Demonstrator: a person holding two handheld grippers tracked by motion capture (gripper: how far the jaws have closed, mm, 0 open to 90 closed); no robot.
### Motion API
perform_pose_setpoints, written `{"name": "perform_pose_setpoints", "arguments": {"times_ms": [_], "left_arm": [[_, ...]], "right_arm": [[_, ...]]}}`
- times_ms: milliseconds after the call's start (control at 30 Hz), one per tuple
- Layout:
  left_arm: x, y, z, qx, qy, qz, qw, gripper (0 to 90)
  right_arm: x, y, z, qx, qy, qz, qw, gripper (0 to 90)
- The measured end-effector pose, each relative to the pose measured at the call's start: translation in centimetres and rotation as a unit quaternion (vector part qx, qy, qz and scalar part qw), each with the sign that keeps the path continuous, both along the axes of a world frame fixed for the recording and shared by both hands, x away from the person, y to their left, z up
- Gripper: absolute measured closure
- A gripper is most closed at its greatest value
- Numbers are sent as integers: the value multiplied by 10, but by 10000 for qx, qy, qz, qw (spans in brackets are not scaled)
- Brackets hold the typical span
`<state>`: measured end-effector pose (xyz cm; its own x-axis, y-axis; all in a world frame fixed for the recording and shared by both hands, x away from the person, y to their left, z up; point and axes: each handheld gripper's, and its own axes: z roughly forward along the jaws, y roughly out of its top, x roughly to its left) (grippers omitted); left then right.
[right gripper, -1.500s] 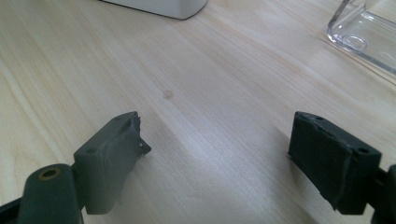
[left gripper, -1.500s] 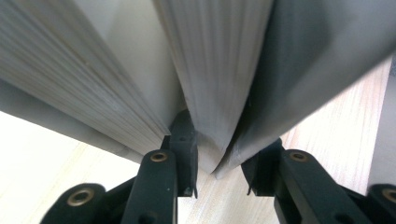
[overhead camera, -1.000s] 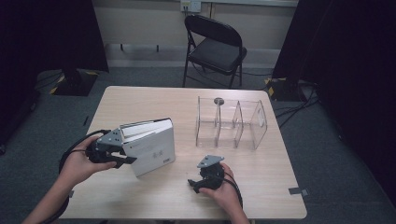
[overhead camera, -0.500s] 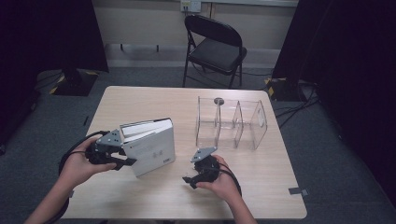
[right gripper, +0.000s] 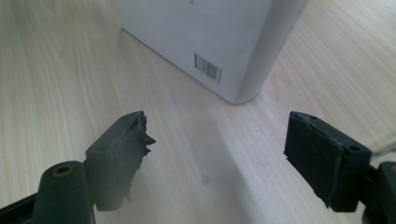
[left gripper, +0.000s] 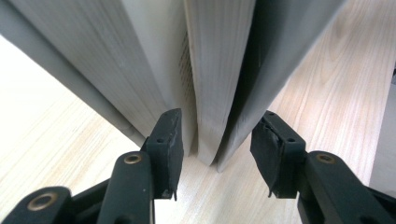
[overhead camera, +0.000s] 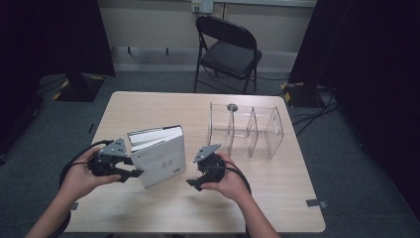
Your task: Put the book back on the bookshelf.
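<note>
- High view: a white book (overhead camera: 161, 156) stands on the desk (overhead camera: 148, 106), left of the clear rack (overhead camera: 246, 130); the left gripper (overhead camera: 130, 167) is at its page edge, the right gripper (overhead camera: 196, 179) just beside its other side.
- Left gripper view: fingers (left gripper: 170, 140) have just been opening, straddling the book's (left gripper: 210, 84) pages with a gap, not pressing.
- Right gripper view: fingers (right gripper: 121, 140) wide apart, holding nothing; the book's (right gripper: 210, 42) barcoded corner lies ahead.

Each claw was matte black, built of angular linked parts. The left claw (overhead camera: 132, 167) carried a grey three-cornered plate on top, and so did the right claw (overhead camera: 192, 184). A black cable looped away from each one. Up close, brass-coloured pivot pins sat in the arms, small screw holes marked the fingers (left gripper: 168, 147), and the rubber pads (right gripper: 122, 144) were ragged (chipped at the tips). Both forearms were bare.
</note>
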<state>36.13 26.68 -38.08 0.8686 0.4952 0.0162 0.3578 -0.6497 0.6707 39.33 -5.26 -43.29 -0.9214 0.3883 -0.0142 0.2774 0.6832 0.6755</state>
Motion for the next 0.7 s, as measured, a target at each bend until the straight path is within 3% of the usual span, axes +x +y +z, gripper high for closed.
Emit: {"name": "perform_pose_setpoints", "arguments": {"times_ms": [700], "left_arm": [[-4,6,-3,-34,43,122,9999,490]], "right_arm": [[20,14,47,54,-165,316,9993,203]]}}
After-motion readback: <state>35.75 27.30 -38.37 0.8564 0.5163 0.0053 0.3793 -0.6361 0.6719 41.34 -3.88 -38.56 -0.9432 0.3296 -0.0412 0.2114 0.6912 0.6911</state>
